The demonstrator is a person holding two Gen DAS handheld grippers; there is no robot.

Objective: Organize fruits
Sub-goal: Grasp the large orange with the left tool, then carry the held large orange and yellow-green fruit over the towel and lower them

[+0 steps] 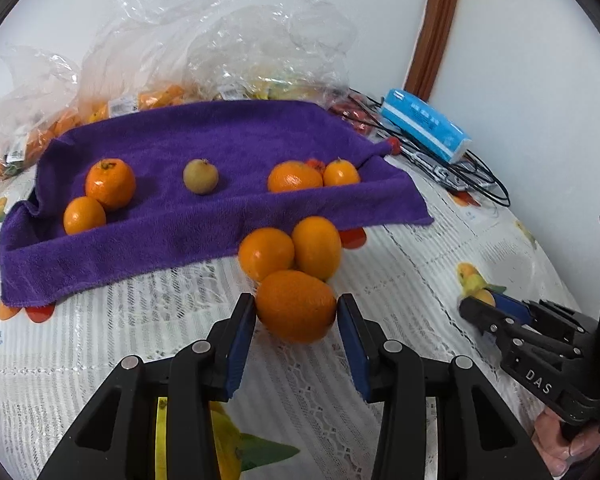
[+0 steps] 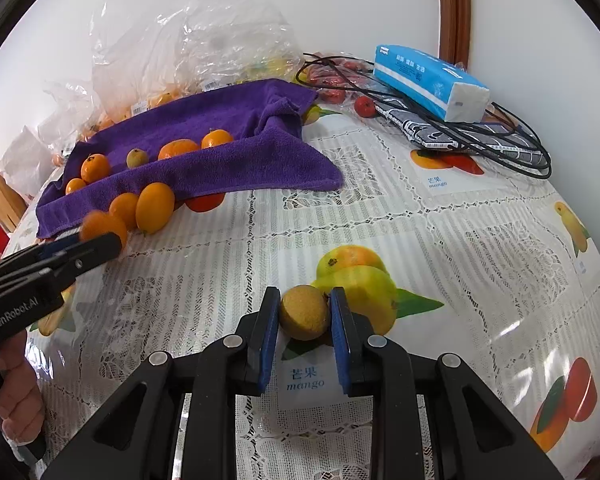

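My left gripper (image 1: 296,312) is shut on an orange fruit (image 1: 296,306), just in front of two more oranges (image 1: 290,250) lying on the tablecloth at the purple towel's front edge. The purple towel (image 1: 220,136) holds two oranges at the left (image 1: 110,184), a small brownish-yellow fruit (image 1: 201,176) in the middle and two oranges at the right (image 1: 296,178). My right gripper (image 2: 305,312) is shut on a small brownish-yellow fruit (image 2: 304,312) low over the tablecloth. The left gripper also shows in the right wrist view (image 2: 96,236).
Clear plastic bags of fruit (image 1: 160,40) stand behind the towel against the wall. A blue tissue pack (image 2: 432,80), black cables (image 2: 500,136) and small red fruits (image 2: 366,106) lie at the back right. The lace tablecloth with printed fruit pictures (image 2: 420,208) covers the table.
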